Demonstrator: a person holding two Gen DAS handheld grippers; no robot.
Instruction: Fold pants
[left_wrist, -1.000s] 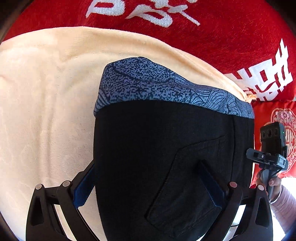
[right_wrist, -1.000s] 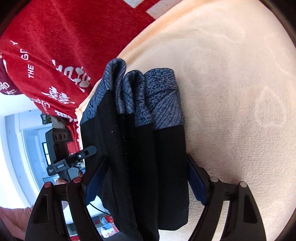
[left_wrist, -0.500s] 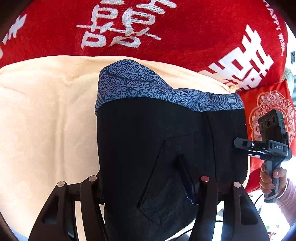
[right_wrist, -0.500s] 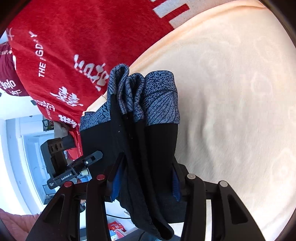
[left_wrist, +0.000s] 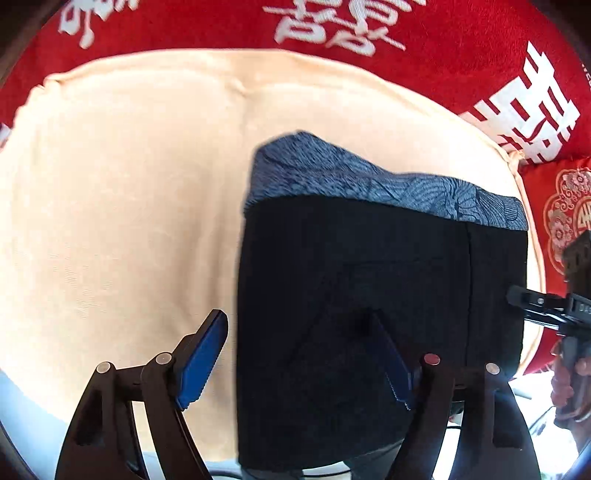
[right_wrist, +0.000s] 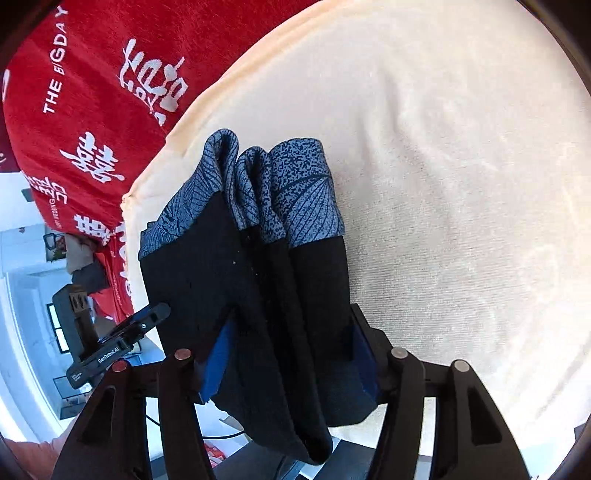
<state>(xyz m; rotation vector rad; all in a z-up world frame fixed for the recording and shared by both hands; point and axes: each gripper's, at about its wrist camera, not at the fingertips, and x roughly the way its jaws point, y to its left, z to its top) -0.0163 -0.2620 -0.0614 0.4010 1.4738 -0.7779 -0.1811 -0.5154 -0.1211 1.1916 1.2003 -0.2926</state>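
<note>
Between right gripper (right_wrist: 288, 354) pads: pants (right_wrist: 258, 295).

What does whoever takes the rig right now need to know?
Left tongs: open, jaws just widened; one pad is clear over the cream cloth, the other over the pants.
Right tongs: jaws just widened, and the pants fill the gap; whether they are gripped cannot be told.
Pants: folded stack on the cloth, patterned waistband at the far end.
Done: the folding looks finished.
Left: probably draw both tongs clear and tidy the stack if it slumps.
</note>
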